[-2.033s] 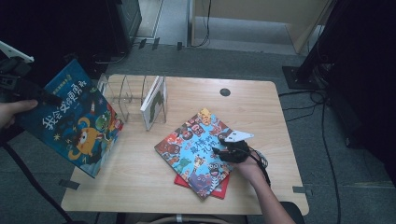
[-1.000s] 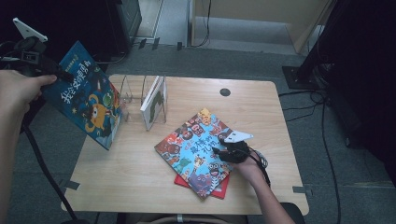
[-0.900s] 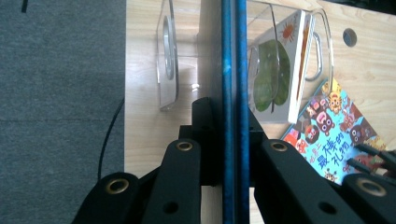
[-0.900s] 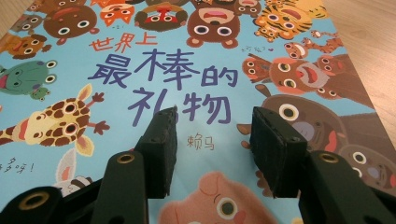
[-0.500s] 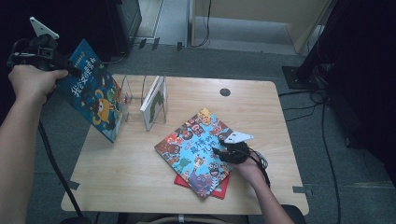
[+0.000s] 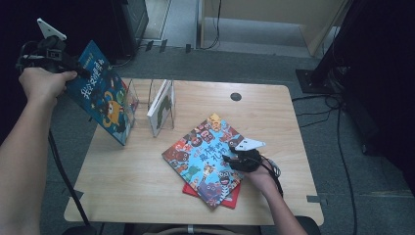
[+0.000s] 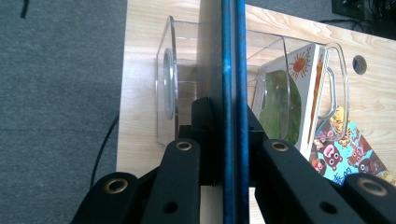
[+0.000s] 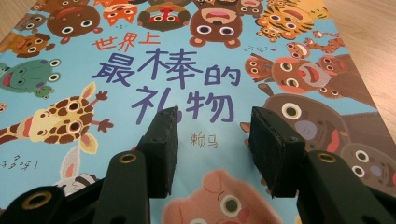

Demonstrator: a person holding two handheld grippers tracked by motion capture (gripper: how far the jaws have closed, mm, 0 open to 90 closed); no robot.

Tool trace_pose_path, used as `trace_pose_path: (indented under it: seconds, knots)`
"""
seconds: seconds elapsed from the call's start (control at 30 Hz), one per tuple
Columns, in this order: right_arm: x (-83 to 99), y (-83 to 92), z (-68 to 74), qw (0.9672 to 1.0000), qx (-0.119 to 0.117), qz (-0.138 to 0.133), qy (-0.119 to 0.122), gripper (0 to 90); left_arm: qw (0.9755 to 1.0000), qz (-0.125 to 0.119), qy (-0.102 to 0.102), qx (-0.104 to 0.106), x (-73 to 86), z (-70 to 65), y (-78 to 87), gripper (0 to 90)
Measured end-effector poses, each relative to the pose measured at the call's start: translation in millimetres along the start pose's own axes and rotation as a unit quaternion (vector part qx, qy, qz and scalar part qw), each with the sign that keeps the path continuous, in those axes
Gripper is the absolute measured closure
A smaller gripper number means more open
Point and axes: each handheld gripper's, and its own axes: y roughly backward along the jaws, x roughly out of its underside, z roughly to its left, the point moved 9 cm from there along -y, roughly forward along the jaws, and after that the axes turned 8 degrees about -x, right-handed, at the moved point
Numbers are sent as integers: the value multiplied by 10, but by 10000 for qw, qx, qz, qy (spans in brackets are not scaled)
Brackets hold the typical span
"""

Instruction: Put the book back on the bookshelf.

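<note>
My left gripper is shut on the top edge of a blue picture book, holding it upright and tilted over the table's left edge, beside a clear acrylic rack. In the left gripper view the blue book runs edge-on between the pads of the left gripper, with the rack just behind. A white book stands in the rack. My right gripper rests open over a colourful animal picture book. Its jaws stand apart above the cover, gripping nothing.
A red book lies under the animal book. The wooden table has a round cable hole near its far edge. Dark furniture and cables stand on the grey carpet around the table.
My left hand has carried the blue book to the right and lower, closer to the rack's left end. The right gripper has stayed on the animal book.
</note>
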Motion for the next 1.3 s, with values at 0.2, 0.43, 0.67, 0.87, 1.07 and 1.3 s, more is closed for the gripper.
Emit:
trace_pose_path:
  seconds: [0.2,0.43,0.67,0.87,1.07,1.3]
  knots:
    - [0,1,0,10000,-10,1,10,525,10000,78,10,-7,25,36,1,820]
    - [1,1,0,10000,-23,-4,12,522,10000,-4,76,-30,26,106,36,757]
    - [2,1,-1,10000,-24,-6,11,522,10000,50,9,-36,51,175,37,663]
    - [5,4,0,10000,-26,6,4,521,10000,25,31,-48,64,232,51,625]
    - [5,5,0,10000,-27,5,3,519,10000,-6,-9,-70,88,291,86,612]
    - [14,22,-7,10000,-36,6,-73,509,9998,-133,-48,-112,115,336,218,602]
